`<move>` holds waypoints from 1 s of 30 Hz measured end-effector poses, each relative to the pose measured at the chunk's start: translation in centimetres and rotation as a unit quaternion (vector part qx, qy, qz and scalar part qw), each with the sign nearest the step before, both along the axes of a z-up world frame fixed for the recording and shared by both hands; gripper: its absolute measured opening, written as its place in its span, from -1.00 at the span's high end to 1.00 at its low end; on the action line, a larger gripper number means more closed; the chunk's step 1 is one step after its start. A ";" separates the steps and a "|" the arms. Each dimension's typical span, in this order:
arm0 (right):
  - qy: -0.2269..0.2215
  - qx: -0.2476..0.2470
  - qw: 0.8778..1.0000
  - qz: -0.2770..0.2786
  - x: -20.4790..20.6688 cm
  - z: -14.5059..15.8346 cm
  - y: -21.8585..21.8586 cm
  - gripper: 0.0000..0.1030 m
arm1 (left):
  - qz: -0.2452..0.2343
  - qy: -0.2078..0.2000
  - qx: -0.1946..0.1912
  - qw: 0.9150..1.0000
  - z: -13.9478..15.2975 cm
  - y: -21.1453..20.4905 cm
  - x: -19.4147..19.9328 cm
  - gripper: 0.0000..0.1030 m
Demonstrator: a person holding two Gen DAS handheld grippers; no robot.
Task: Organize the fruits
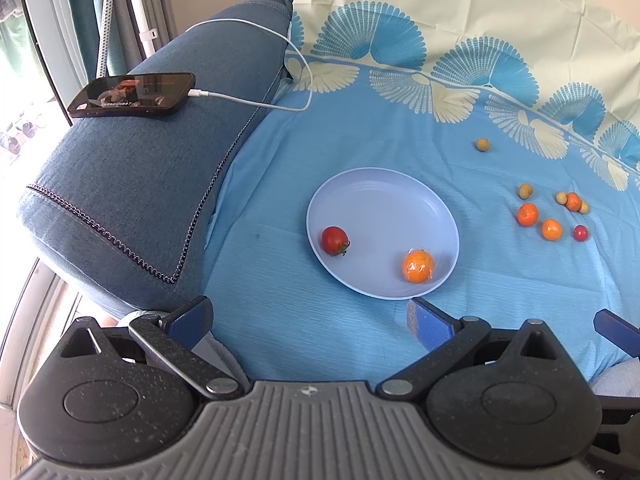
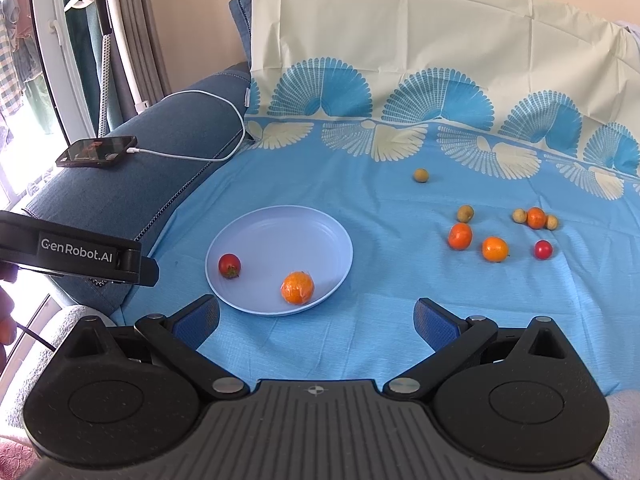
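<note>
From the left wrist camera, the left gripper [image 1: 310,320] hovers just short of the near rim of the pale blue plate [image 1: 384,204], its jaws wide apart and holding nothing. The plate lies on a blue patterned sheet [image 1: 320,140] spread over a sofa seat. Inside the plate, a red tomato [image 1: 334,240] sits at its left side and a wrapped orange [image 1: 418,266] near its front rim. Right of the plate, well apart from it, loose fruits lie on the sheet: two oranges [image 1: 527,214] [image 1: 551,229], a small red tomato [image 1: 580,233], and a third orange [image 1: 573,201] touching small yellowish fruits. One yellowish fruit [image 1: 483,144] lies alone beyond the plate to the right. Left of the plate, a phone [image 1: 132,95] with a white cable [image 1: 256,104] rests on the sofa arm [image 1: 132,184].

From the right wrist camera, the right gripper [image 2: 316,322] hangs over the sheet [image 2: 360,184] just in front of the plate [image 2: 280,224], jaws spread and empty. The tomato [image 2: 229,265] and wrapped orange [image 2: 297,288] are in the plate. The scattered fruits lie to the plate's right, among them two oranges [image 2: 460,236] [image 2: 495,249] and the small red tomato [image 2: 543,249]. The left gripper [image 2: 80,256] shows left of the plate.
</note>
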State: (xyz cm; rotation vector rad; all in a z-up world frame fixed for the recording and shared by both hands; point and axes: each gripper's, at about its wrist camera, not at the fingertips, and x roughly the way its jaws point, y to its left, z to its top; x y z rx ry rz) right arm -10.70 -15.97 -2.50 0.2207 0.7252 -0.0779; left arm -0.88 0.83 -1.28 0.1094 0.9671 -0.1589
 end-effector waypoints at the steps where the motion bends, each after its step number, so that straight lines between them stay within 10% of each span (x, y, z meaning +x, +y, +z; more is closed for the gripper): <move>1: 0.001 0.000 1.000 0.000 0.0 -0.1 0.0 -0.99 | 0.000 0.001 0.000 1.000 -0.1 0.0 0.1 -0.99; 30: 0.009 0.007 0.995 -0.096 1.5 -3.4 -6.5 -0.99 | -0.034 0.019 0.023 0.999 -2.1 -7.4 4.6 -0.99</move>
